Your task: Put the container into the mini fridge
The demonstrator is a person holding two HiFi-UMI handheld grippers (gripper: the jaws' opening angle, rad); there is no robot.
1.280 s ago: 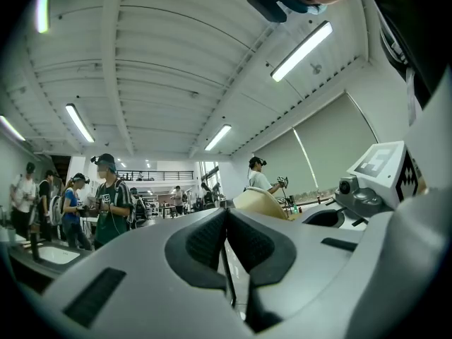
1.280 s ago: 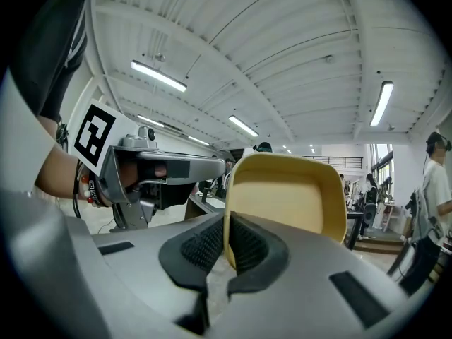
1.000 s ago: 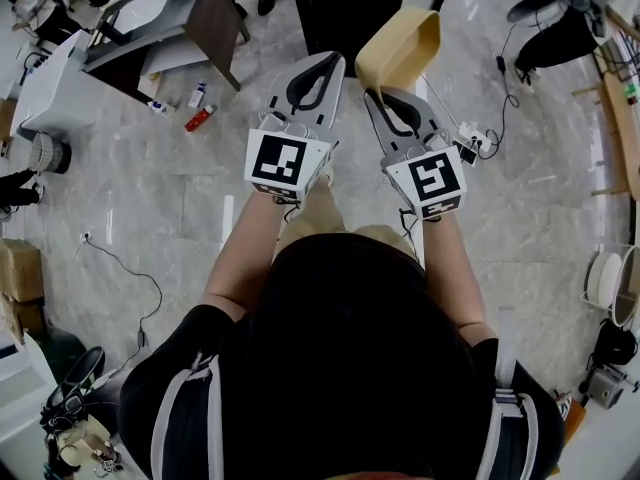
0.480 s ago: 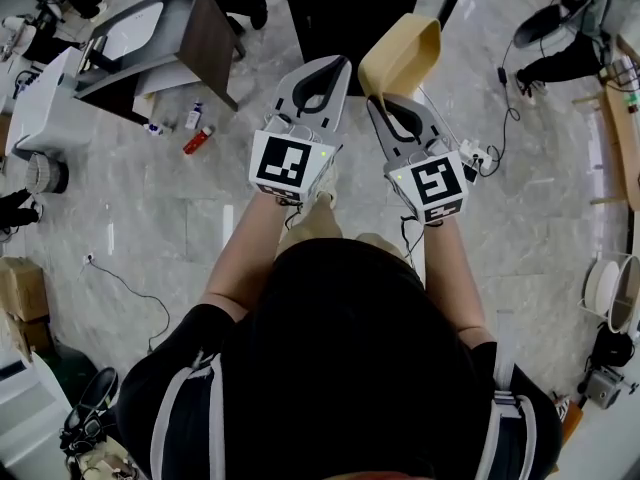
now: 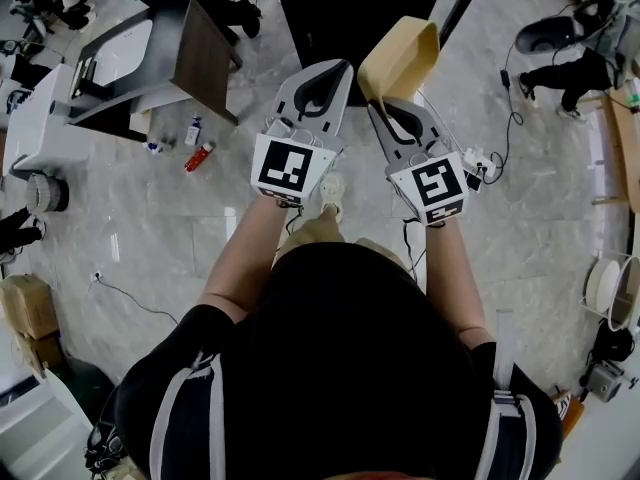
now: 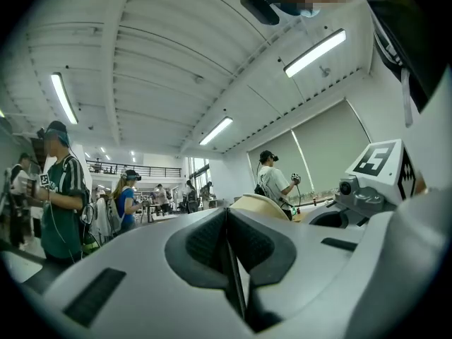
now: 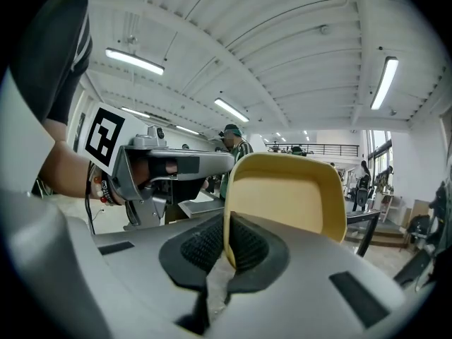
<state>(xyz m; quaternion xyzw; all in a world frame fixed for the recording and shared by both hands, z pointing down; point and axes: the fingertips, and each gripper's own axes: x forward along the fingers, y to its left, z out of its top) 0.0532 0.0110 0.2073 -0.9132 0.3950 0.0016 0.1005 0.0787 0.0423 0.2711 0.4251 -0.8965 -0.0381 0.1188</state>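
A tan plastic container is held up in front of me by its rim, with my right gripper shut on that rim. In the right gripper view the container stands above the jaws, its open side facing the camera. My left gripper is held beside it at the same height, shut and with nothing between its jaws. A dark cabinet stands on the floor straight ahead of both grippers. In the left gripper view the jaws meet along a thin line.
A dark-sided table stands at the upper left, with small bottles on the marble floor near it. Cables and a power strip lie at the right. Other people stand around the hall.
Both grippers and the container have shifted slightly upward and right in the head view as I moved forward. The dark cabinet is closer. Both grips are unchanged.
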